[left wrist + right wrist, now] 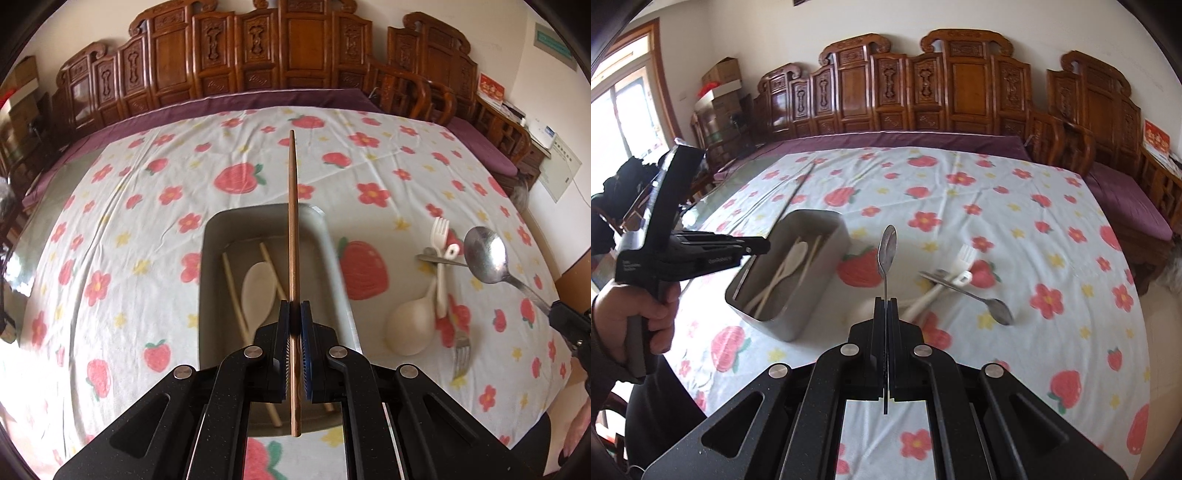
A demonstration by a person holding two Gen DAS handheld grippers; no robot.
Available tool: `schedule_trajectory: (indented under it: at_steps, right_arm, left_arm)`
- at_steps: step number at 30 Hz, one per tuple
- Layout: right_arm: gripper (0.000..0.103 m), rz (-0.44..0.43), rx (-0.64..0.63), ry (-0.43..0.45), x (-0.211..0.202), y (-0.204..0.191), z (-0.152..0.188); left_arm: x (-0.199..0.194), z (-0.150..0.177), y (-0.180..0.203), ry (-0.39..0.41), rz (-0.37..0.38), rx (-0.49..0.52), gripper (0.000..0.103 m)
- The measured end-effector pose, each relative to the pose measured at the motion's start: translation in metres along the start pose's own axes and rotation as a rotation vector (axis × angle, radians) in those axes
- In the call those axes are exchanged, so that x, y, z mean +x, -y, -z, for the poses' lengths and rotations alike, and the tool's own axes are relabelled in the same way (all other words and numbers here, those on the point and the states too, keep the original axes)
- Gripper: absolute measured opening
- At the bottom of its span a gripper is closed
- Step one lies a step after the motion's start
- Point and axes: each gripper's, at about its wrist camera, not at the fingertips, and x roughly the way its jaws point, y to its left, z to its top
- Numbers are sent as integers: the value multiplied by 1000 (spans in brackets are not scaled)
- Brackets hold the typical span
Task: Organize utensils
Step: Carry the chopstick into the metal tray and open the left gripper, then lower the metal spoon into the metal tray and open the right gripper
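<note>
My left gripper (294, 308) is shut on a brown wooden chopstick (292, 221), held above the grey rectangular tray (334, 266). The tray (827, 221) holds a pale spoon (258, 291) and two light chopsticks (233, 291). My right gripper (886, 303) is shut on the handle of a metal spoon (887, 249), raised above the cloth; that spoon shows at the right of the left wrist view (485, 258). On the cloth lie a white plastic fork (441, 254), a pale ladle spoon (410, 328), a metal fork (461, 358) and another metal spoon (999, 312).
The table carries a white cloth (147, 221) printed with strawberries and flowers. Carved wooden benches with purple cushions (923, 142) line the far side. The left hand-held gripper (683, 254) is at the left of the right wrist view, beside the tray.
</note>
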Motion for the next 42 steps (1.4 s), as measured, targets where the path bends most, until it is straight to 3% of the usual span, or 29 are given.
schedule_trajectory:
  at_steps: [14,17,20,34,42]
  right_arm:
    - [2,-26,-70,-21,25,-56,-20]
    - [2,-33,-80,-28,34,-65,-24]
    - [2,-40,-89,-36,44,-76,-28]
    - [2,-34,-118,-83,98,-116,-46]
    - [2,34,-154,-124,136,-132,-57]
  left_arm:
    - [19,11,-35,-34,13,-48,6]
    - [14,13,-41,-20,19,-47,7]
    - [3,16,-49,5,15,-35,15]
    - [-43,52,-83,108,-12,11,16]
    - [-47,63,-94,130,5,-15,16]
